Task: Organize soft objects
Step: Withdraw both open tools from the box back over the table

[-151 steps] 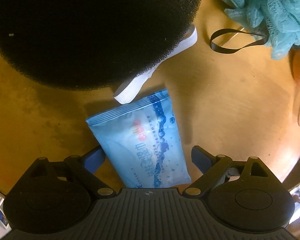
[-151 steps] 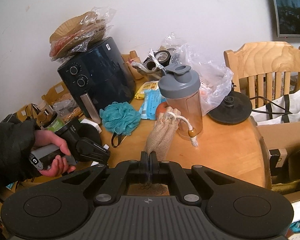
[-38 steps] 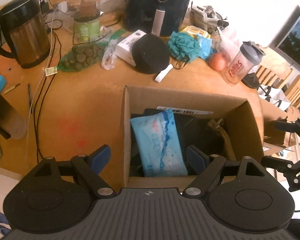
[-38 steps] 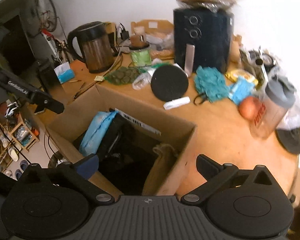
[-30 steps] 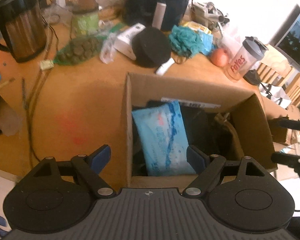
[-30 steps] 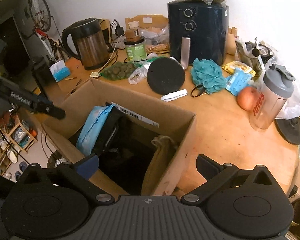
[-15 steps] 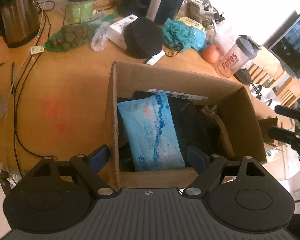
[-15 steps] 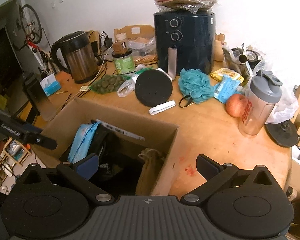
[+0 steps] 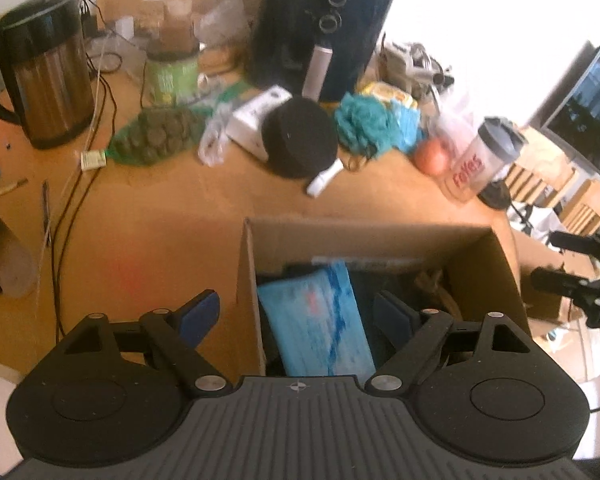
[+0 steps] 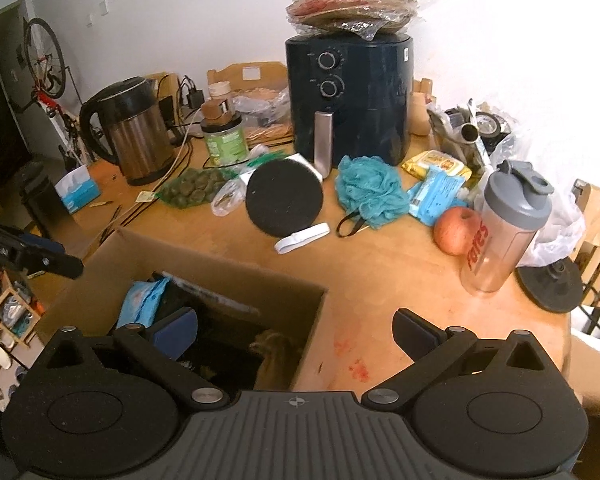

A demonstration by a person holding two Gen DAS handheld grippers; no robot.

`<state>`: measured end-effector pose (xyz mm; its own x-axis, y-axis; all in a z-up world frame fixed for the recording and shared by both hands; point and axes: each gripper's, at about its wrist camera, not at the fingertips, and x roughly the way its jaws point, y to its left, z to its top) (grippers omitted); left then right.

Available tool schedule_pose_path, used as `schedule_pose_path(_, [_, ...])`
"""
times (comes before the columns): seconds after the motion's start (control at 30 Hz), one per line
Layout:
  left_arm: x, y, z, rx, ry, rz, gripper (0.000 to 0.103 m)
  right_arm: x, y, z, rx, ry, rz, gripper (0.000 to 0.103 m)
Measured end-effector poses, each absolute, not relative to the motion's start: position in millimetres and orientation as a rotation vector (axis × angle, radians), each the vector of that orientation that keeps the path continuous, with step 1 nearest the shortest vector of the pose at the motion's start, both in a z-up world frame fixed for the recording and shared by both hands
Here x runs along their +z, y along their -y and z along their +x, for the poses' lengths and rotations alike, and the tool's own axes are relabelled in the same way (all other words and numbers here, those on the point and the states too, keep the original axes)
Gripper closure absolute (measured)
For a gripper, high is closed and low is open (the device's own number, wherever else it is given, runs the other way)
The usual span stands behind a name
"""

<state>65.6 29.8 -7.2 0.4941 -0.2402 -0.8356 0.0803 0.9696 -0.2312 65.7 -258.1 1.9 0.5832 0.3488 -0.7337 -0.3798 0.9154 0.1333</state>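
A cluttered wooden tabletop (image 10: 384,276) seen from two handheld grippers, with an open cardboard box (image 9: 380,236) at its near edge.

The left gripper (image 9: 298,312) hangs above the box with its jaws spread wide and nothing between them; one blue-padded finger lies over the tabletop left of the box wall, the other over the box interior. Inside the box, a light blue wipes pack (image 9: 316,316) lies against the left wall, on top of dark contents that are too shadowed to identify. A tan cloth bag (image 10: 274,350) sits toward the box's right side.

The right gripper (image 10: 296,326) is also wide open and holds nothing. Its left finger is over the box opening and its right finger is over bare tabletop beside the box.

Beyond the box, on the tabletop, a round black sponge (image 10: 284,198) leans upright, with a white strap (image 10: 302,237) lying just in front of it. To its right is a teal mesh loofah (image 10: 370,190) with a black loop. Next to that lie a small blue packet (image 10: 436,194) and a yellow packet (image 10: 436,164). An apple (image 10: 456,230) sits touching a clear shaker bottle (image 10: 500,236) with a grey lid.

Further back stand a dark air fryer (image 10: 350,96) topped with bagged paper liners, a green jar (image 10: 224,140), and a steel kettle (image 10: 134,134). A green net bag (image 10: 192,190) of round dark items lies in front of the jar.
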Motion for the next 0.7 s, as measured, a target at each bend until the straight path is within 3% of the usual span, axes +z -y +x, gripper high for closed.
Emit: schedule_pose_path(0.7, [9, -31, 128, -0.232, -0.907, -0.035, 0.019, -1, 274, 135, 0.257, -0.761, -0.024, 0.000])
